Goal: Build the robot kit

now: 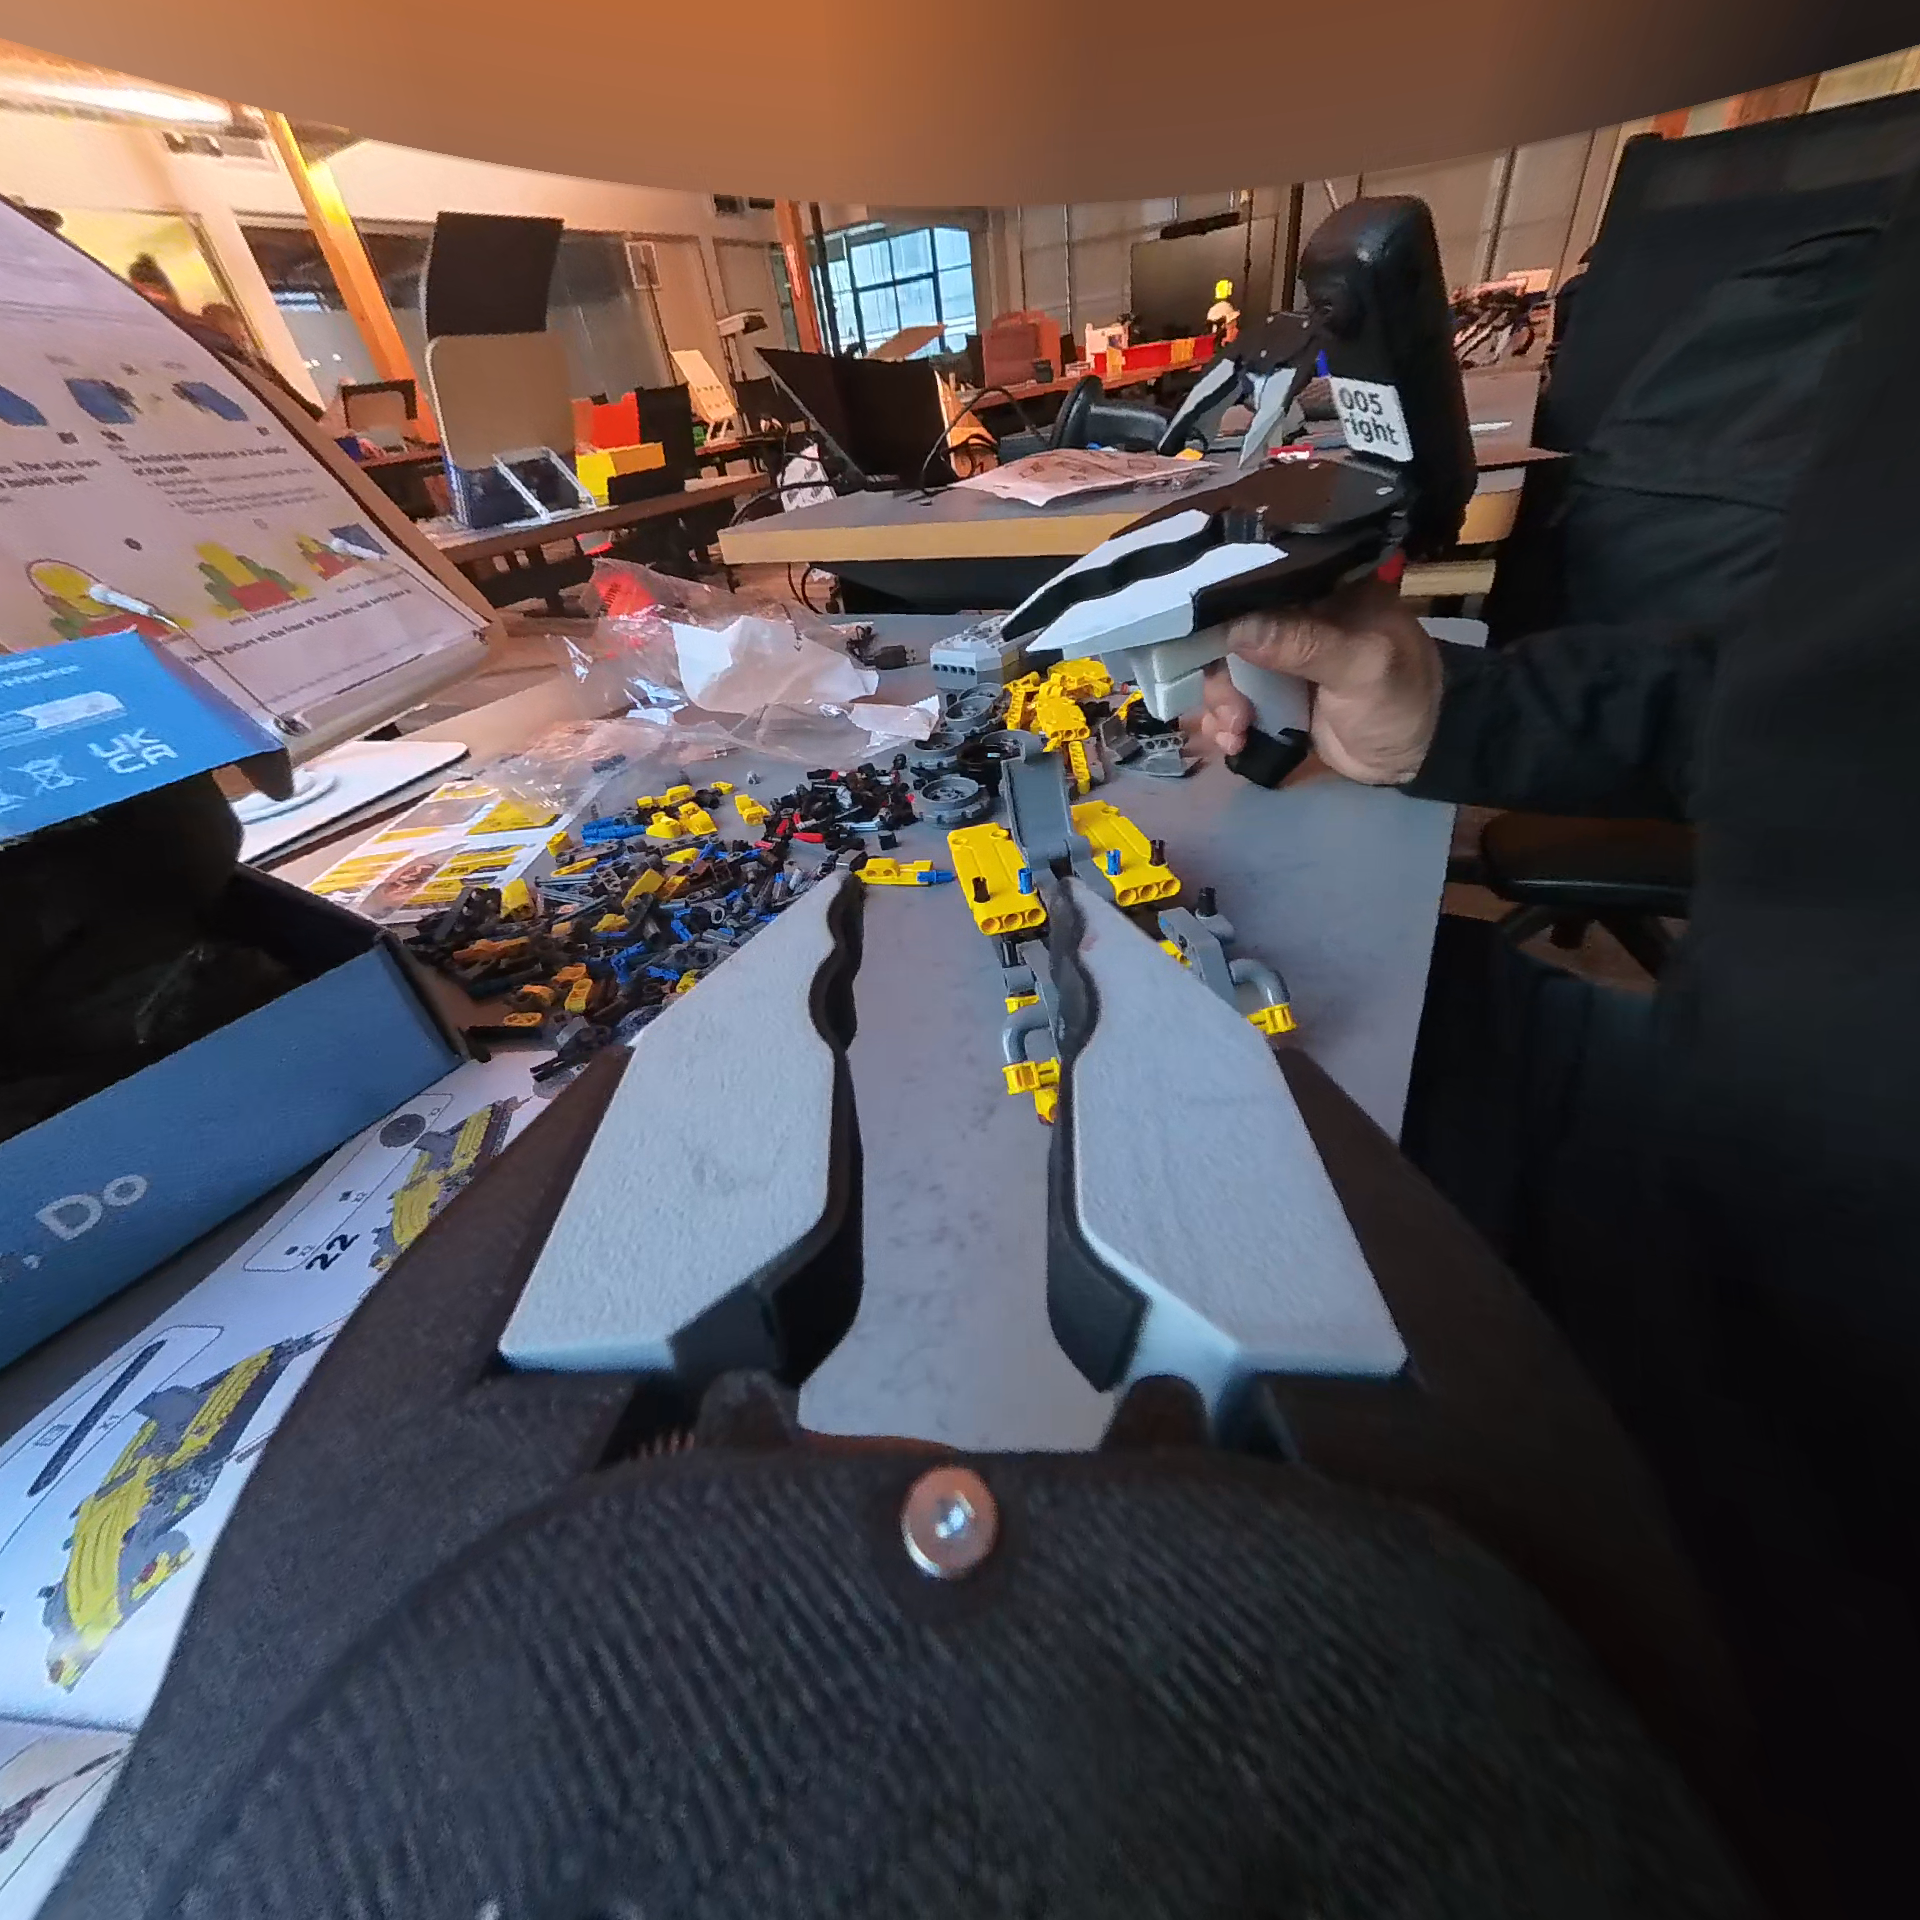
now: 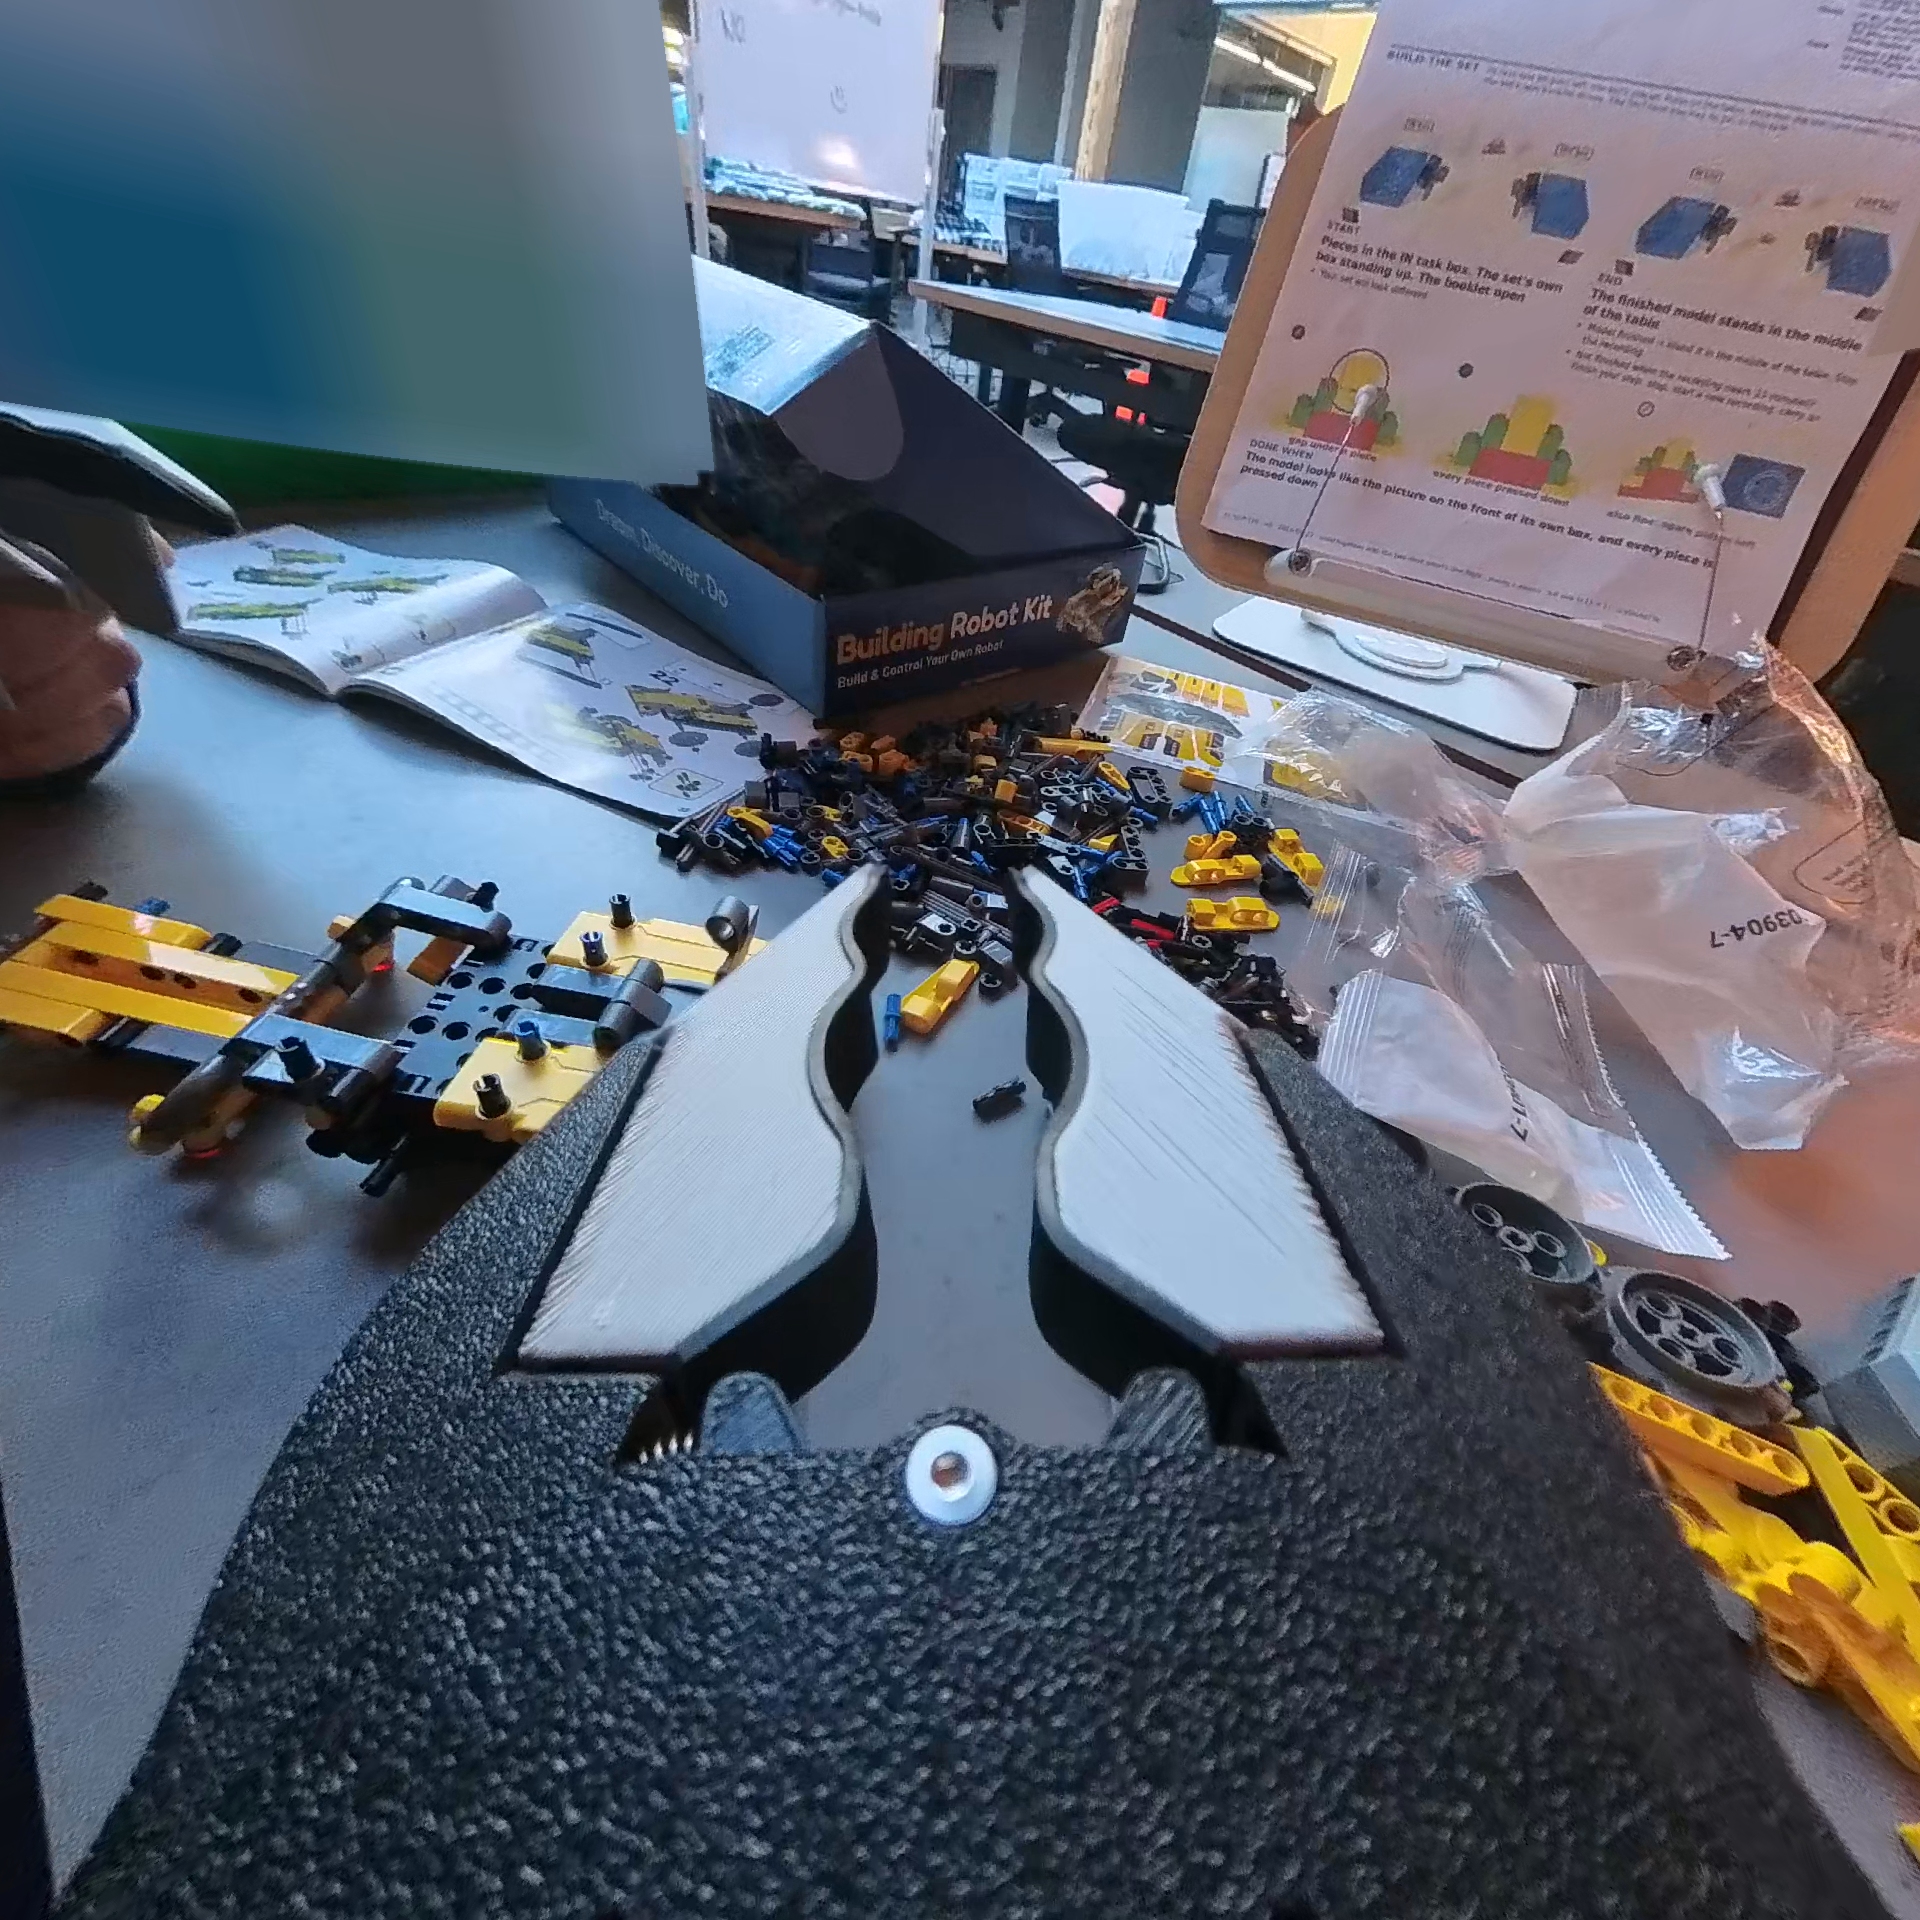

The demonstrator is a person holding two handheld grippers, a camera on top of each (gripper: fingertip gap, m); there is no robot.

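Observation:
My left gripper (image 1: 961,891) is open and empty, low over the grey table (image 1: 935,1143). Its right fingertip (image 1: 1075,914) is against a part-built yellow, grey and black model (image 1: 1049,862), which lies partly hidden under that finger. The model also shows in the right wrist view (image 2: 364,997), at the left. My right gripper (image 2: 948,878) is open and empty, its tips just above a pile of small black, blue and yellow parts (image 2: 987,821). In the left wrist view the right gripper (image 1: 1039,623) is held by a hand (image 1: 1340,696) above grey wheels (image 1: 956,795).
An open blue kit box (image 2: 862,561) and an open instruction booklet (image 2: 468,665) lie behind the pile. An instruction sheet on a stand (image 2: 1558,312) and crumpled plastic bags (image 2: 1662,883) are at the right. Wheels (image 2: 1683,1340) and yellow beams (image 2: 1766,1507) lie near my right gripper. The tips of one gripper are about 20 cm away from the tips of the other.

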